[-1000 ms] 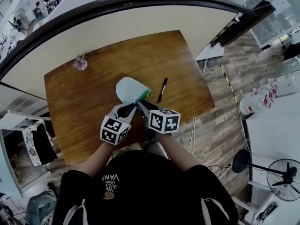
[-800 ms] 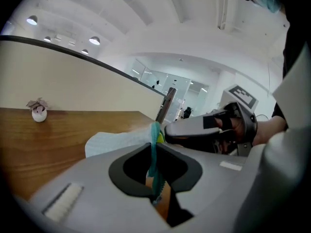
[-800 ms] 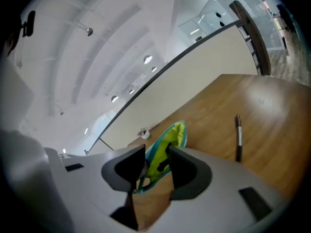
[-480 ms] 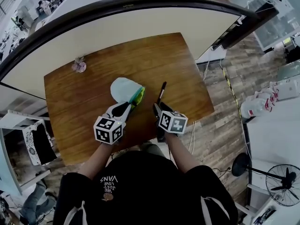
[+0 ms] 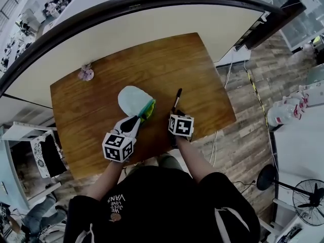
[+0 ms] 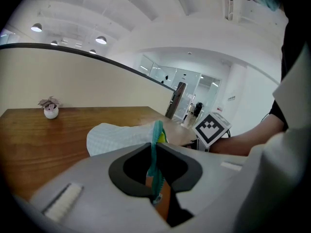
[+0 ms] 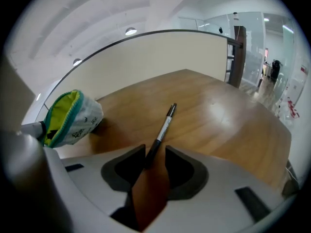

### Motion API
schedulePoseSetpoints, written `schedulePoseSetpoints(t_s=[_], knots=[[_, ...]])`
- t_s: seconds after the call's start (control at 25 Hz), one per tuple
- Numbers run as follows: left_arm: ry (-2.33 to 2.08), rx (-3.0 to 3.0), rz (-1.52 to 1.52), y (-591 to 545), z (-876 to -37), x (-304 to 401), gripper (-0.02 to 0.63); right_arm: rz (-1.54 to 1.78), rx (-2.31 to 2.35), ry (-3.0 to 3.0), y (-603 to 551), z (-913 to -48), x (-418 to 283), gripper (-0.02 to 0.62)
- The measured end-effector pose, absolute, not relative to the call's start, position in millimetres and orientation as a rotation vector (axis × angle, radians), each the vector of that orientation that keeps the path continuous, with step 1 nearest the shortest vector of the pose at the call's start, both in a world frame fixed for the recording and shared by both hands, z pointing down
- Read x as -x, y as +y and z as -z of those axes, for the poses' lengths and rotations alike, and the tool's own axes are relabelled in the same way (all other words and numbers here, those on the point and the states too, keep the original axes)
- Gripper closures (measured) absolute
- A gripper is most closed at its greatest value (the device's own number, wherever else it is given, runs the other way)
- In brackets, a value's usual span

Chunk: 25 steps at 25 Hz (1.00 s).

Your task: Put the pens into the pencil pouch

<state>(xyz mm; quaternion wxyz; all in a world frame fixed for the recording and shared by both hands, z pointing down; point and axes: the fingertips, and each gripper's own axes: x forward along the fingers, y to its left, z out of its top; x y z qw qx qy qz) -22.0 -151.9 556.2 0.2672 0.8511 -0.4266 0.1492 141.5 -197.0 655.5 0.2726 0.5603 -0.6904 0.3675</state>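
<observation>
Seen from above, a brown wooden table [image 5: 152,59] fills the middle, with a person [image 5: 152,201] in a black top at its near edge. Both arms reach forward over the wood, the left forearm [image 5: 104,173] angling inward and the right forearm [image 5: 195,161] running nearly straight ahead. A pale pouch [image 5: 132,99] with a teal zip and yellow-green lining lies near the table's centre, its open mouth turned toward the person. The left gripper [image 5: 135,121] slopes gently down, and its jaws are pinched narrow on the pouch's teal zip edge, holding the mouth up off the wood. The right gripper [image 5: 174,113] tips steeply down just right of the pouch, with its jaws spread wide. They straddle the near end of a black-and-white pen [image 5: 176,97] without pressing on it. That pen lies flat on the table beside the pouch and points away from the person. Far off near the back left corner stands a tiny potted plant [image 5: 85,74].
</observation>
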Motion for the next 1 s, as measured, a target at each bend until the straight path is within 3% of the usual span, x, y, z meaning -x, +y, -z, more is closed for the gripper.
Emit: schedulePoseSetpoints(t_s=[0.12,0.24,1.0], knots=[[-1.154,-2.297,-0.420,-147.9,-556.8,22.6,0.563,-0.968,-1.514,-1.823,-197.2,-659.6,-146.1,0.482],[-1.157,-2.293,-0.433,-146.4,-558.9,24.7,0.563,-0.947,-1.525,-1.804,-198.0,-661.5,-153.1,0.538],[-1.074,-2.360,-0.468,-144.8,-565.3,24.2,0.563,-1.041,-1.449,-2.042,-121.9,-605.4,-104.2,0.543]])
